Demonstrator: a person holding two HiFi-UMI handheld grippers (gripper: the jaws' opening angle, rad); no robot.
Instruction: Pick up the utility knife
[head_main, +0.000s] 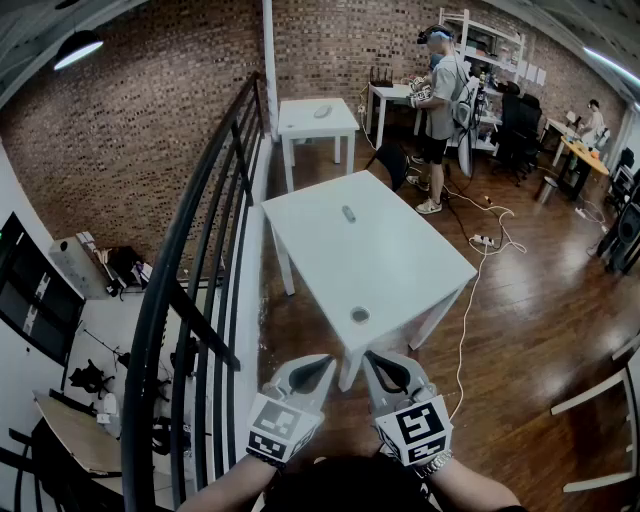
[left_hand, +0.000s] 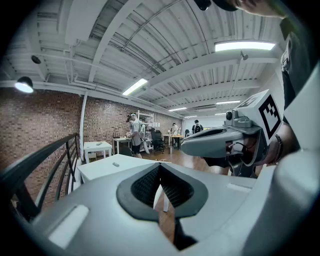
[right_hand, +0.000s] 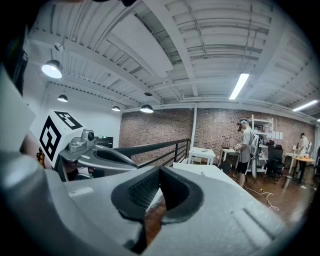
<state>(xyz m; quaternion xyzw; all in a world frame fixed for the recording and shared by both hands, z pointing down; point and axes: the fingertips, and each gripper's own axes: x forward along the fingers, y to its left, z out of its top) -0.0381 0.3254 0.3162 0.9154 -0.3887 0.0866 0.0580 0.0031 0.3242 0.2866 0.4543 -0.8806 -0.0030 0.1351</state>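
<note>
A white table (head_main: 400, 275) stands ahead of me on the wooden floor. Two small grey things lie on it. One is oblong and sits toward the far end (head_main: 348, 213), also seen in the left gripper view (left_hand: 116, 164). The other is rounder and lies near the front edge (head_main: 360, 315). From here I cannot tell which is the utility knife. My left gripper (head_main: 328, 362) (left_hand: 160, 165) and right gripper (head_main: 368, 357) (right_hand: 160, 169) hang side by side short of the table's near corner. Both are shut with nothing in them.
A black stair railing (head_main: 190, 280) runs along the left of the table. A second white table (head_main: 315, 122) stands further back. A person (head_main: 440, 100) stands at a desk beyond it. A white cable (head_main: 470, 300) trails over the floor on the right.
</note>
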